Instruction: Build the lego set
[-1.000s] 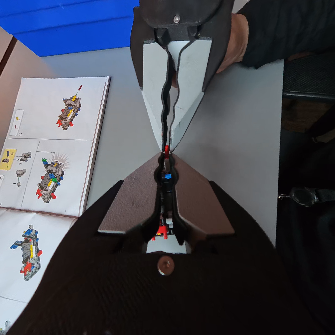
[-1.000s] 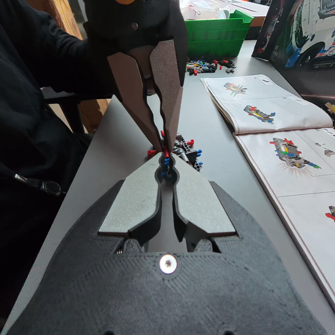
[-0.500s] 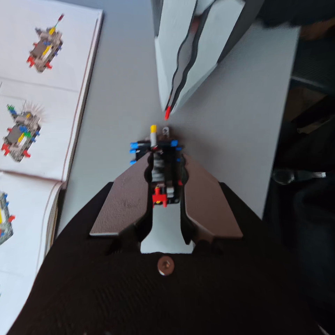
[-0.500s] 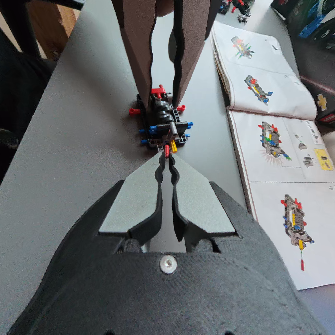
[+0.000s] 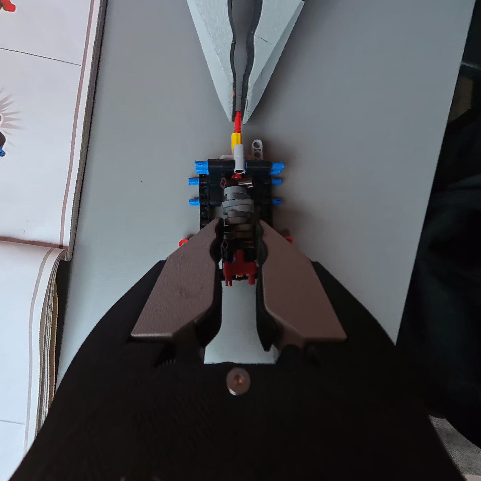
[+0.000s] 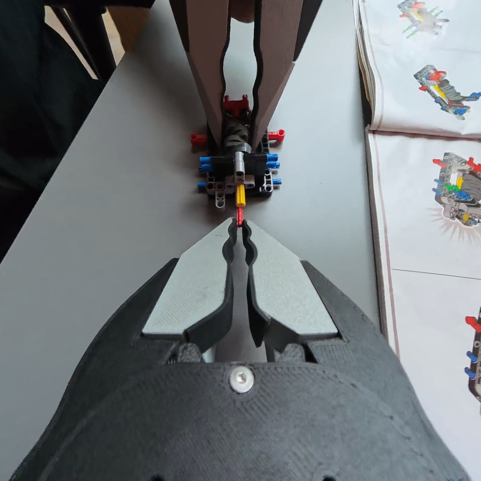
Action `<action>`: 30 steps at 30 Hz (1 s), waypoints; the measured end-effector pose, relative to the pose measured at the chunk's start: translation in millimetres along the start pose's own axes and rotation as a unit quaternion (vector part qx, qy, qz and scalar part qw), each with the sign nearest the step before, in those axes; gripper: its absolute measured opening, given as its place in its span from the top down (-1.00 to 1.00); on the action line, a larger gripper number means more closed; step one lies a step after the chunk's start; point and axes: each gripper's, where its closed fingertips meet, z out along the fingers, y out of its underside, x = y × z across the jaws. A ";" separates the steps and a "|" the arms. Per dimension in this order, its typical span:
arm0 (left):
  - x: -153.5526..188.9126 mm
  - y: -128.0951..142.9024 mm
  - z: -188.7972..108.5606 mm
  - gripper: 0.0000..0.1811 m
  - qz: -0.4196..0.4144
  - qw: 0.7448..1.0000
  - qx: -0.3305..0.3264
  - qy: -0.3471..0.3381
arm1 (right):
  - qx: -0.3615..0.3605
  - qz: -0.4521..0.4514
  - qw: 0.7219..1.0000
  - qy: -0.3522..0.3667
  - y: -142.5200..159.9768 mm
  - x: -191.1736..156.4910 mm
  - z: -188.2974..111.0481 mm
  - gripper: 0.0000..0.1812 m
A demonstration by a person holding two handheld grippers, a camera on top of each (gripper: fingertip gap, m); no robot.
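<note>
Pinching the tiny, slippery red axle (image 6: 239, 218) by its tail, my right gripper (image 6: 239, 224) is nearly closed at frame centre; my left gripper (image 5: 239, 229), half-spread, clamps the light, rigid lego assembly (image 5: 235, 194) by its frame.

Each camera sits behind its own tool and looks forward along the two fingers, tilted down at the grey desk (image 5: 338, 130). The left wrist view looks past the brown-fingered left tool (image 5: 239, 229), close over the lego assembly (image 5: 235, 197), with the instruction booklet (image 5: 39, 130) along its left edge. The right wrist view looks the opposite way past the grey-fingered right tool (image 6: 239, 221), and the booklet lies on its right. The two views face each other: both share the assembly, the red pin (image 6: 239, 214) and the other tool's fingers at the top of the frame.
</note>
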 end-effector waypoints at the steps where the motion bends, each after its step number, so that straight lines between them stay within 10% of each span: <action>1: -0.1 0.0 -0.1 0.77 0.004 1.000 0.003 -0.003 | 0.002 0.007 1.000 -0.004 0.0 0.0 0.2 0.99; 30: -0.8 1.2 -0.2 0.77 0.018 1.000 -0.013 -0.009 | 0.011 0.042 0.999 -0.024 -3.6 -0.1 0.7 0.99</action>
